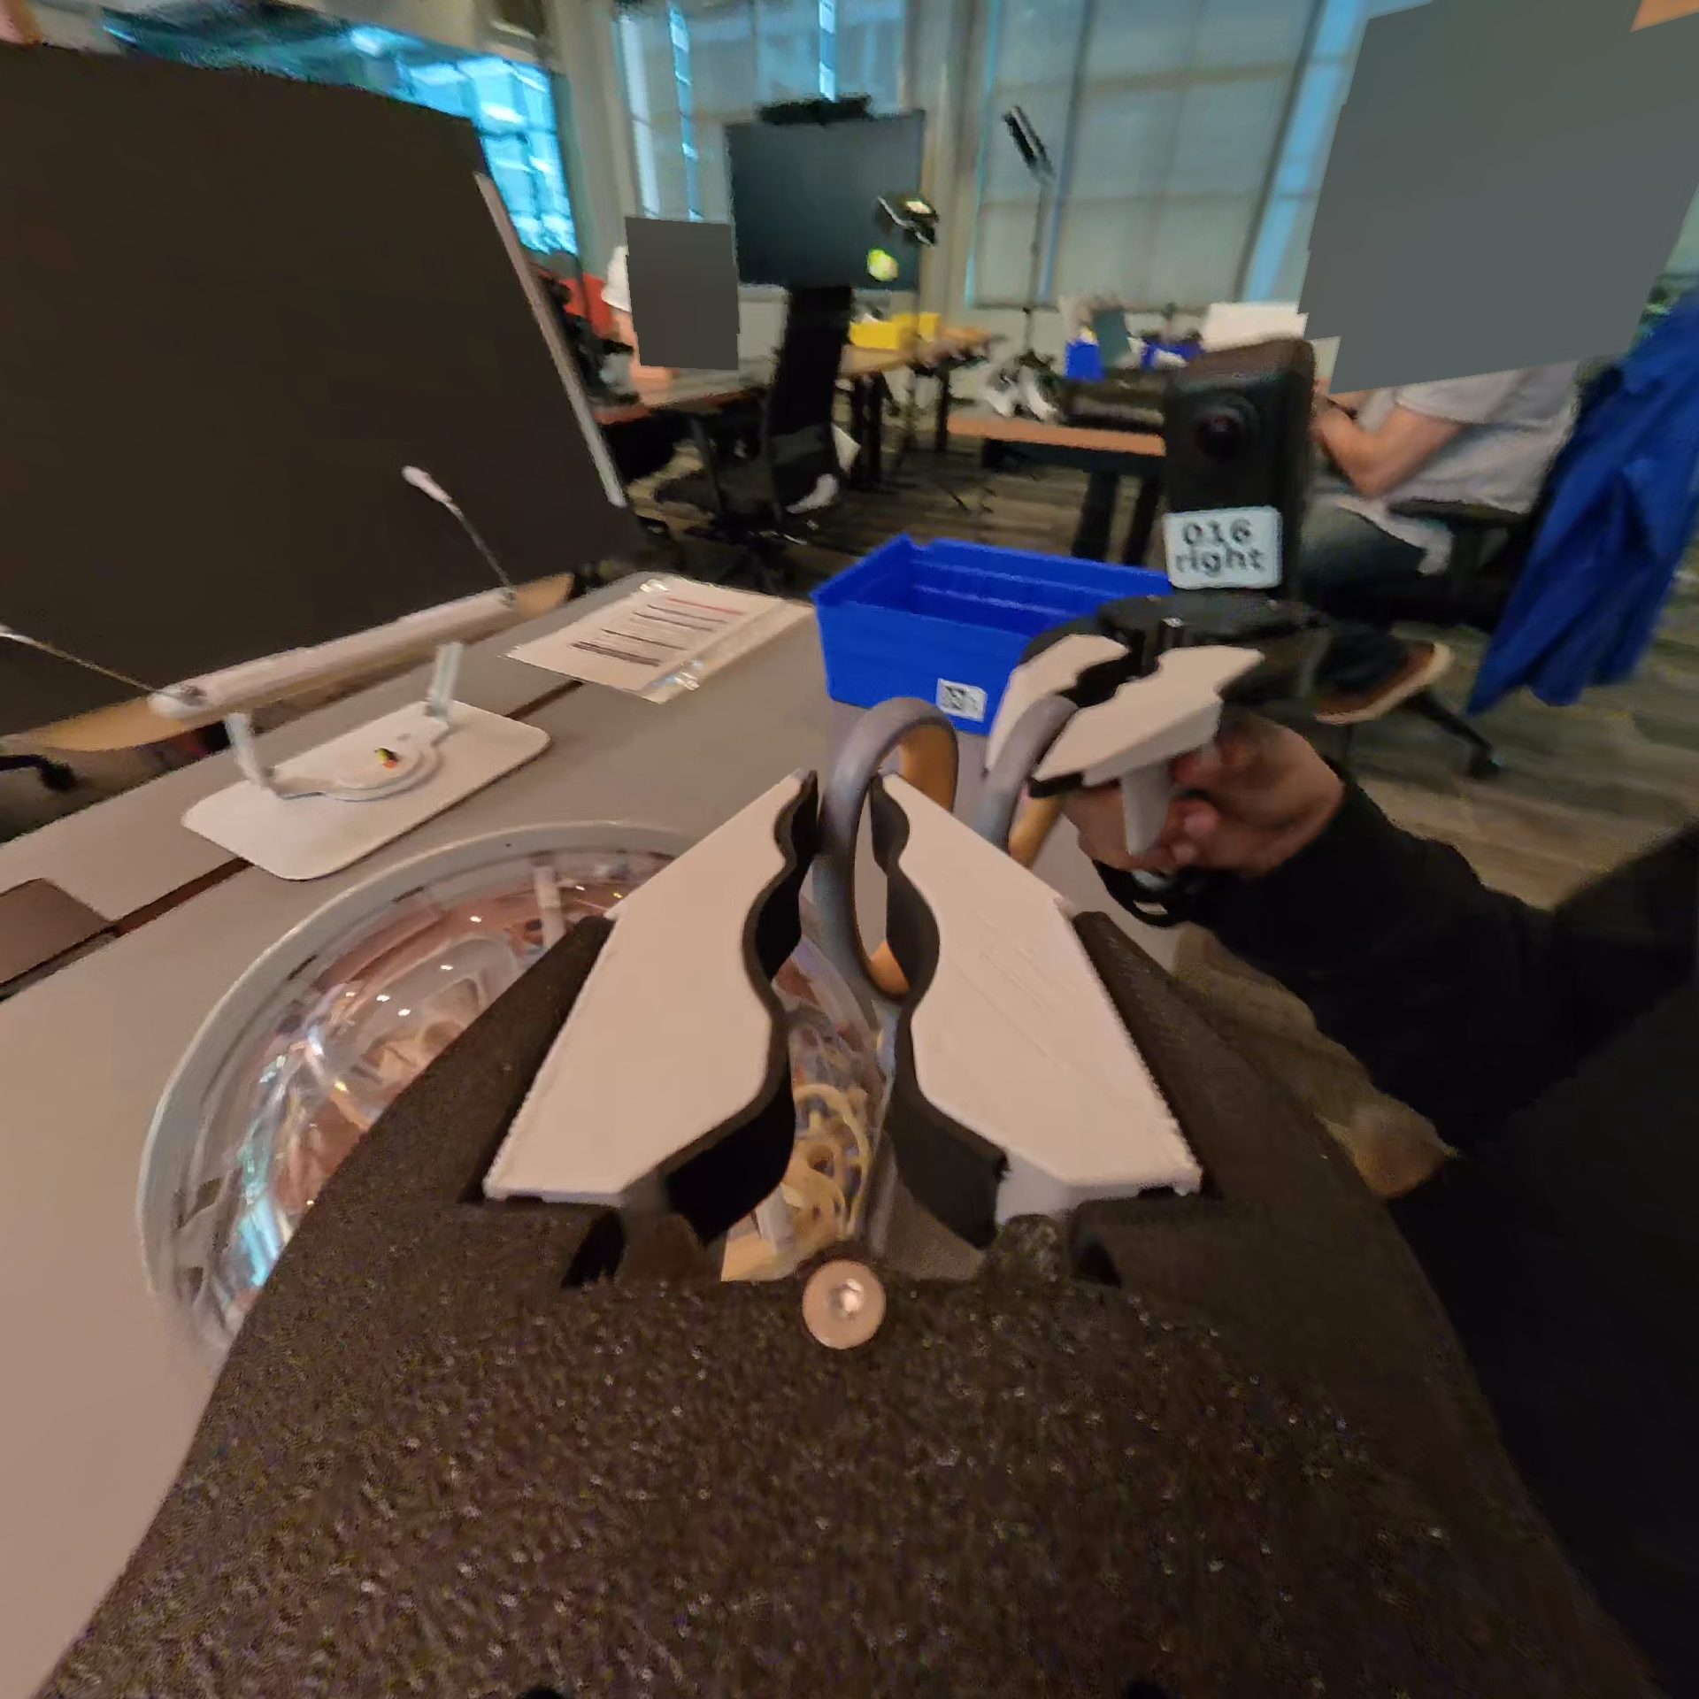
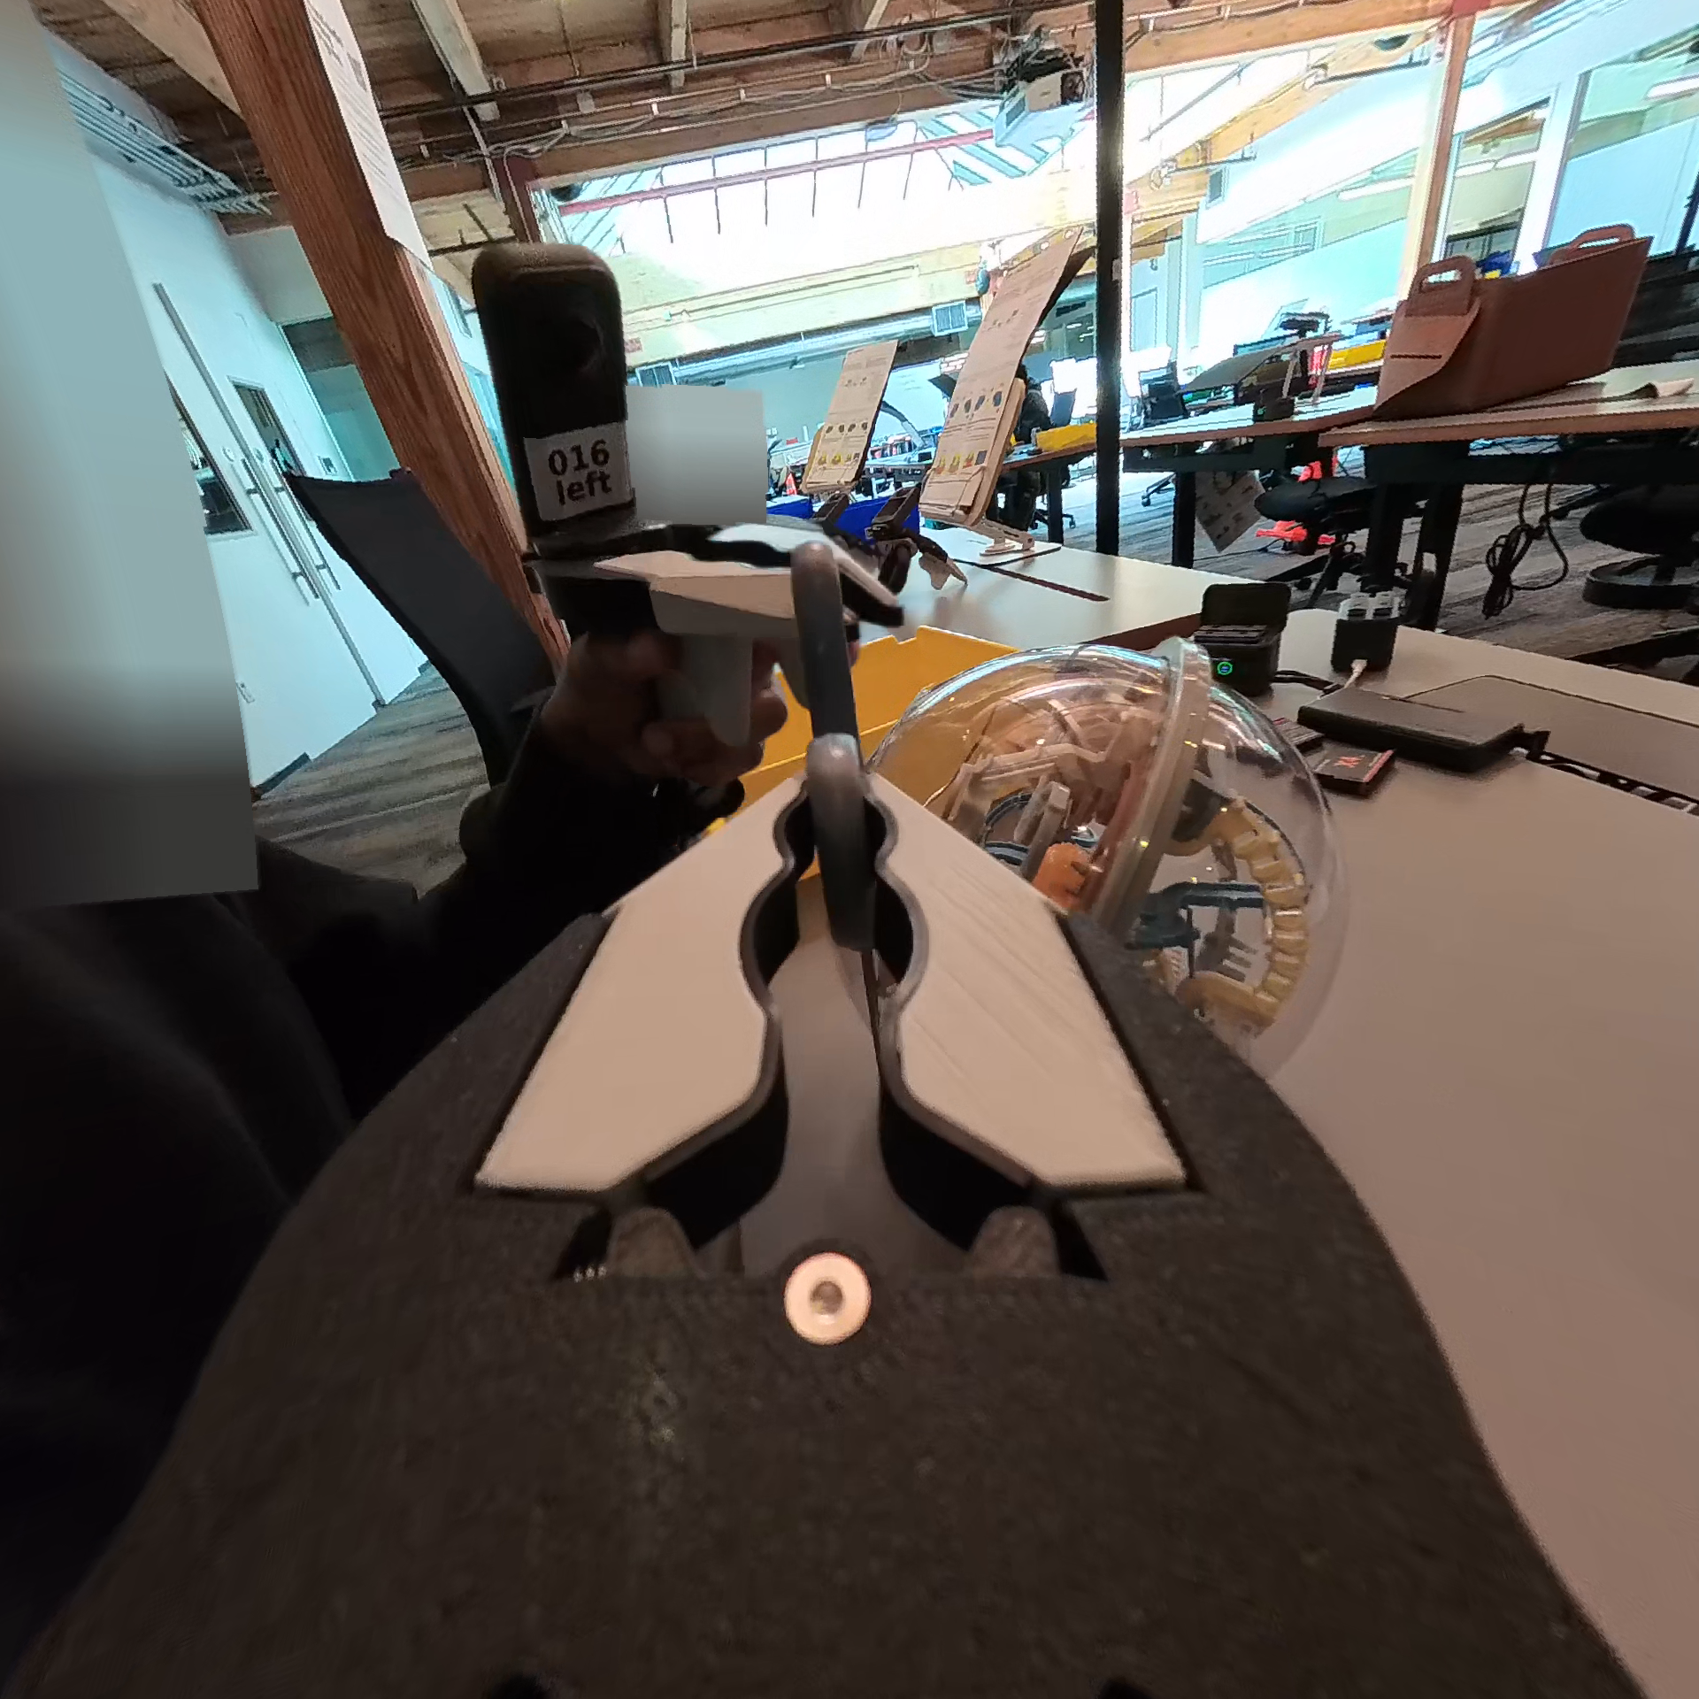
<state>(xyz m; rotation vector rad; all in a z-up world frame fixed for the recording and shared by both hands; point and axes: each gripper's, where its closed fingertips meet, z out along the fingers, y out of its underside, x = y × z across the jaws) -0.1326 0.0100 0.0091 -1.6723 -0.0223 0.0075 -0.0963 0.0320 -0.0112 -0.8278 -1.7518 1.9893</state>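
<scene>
A pair of scissors with grey handle loops (image 1: 896,712) lined in orange is held up between both grippers, above a grey table (image 1: 83,1149). My left gripper (image 1: 846,795) is shut on one loop. My right gripper (image 2: 837,809) is shut on the other loop (image 2: 846,883). The right gripper also shows in the left wrist view (image 1: 1030,754), held by a hand in a black sleeve. The left gripper shows in the right wrist view (image 2: 855,598), gripping the farther loop (image 2: 818,644). The blades are mostly hidden behind the fingers.
A clear plastic sphere with a maze inside (image 2: 1149,827) rests on the table right under the grippers. A blue bin (image 1: 965,625), a yellow bin (image 2: 883,680), a white stand (image 1: 368,763), a laminated sheet (image 1: 662,634) and black devices (image 2: 1416,726) lie around. People sit at desks behind. The tips of one gripper are about 6 cm away from the tips of the other.
</scene>
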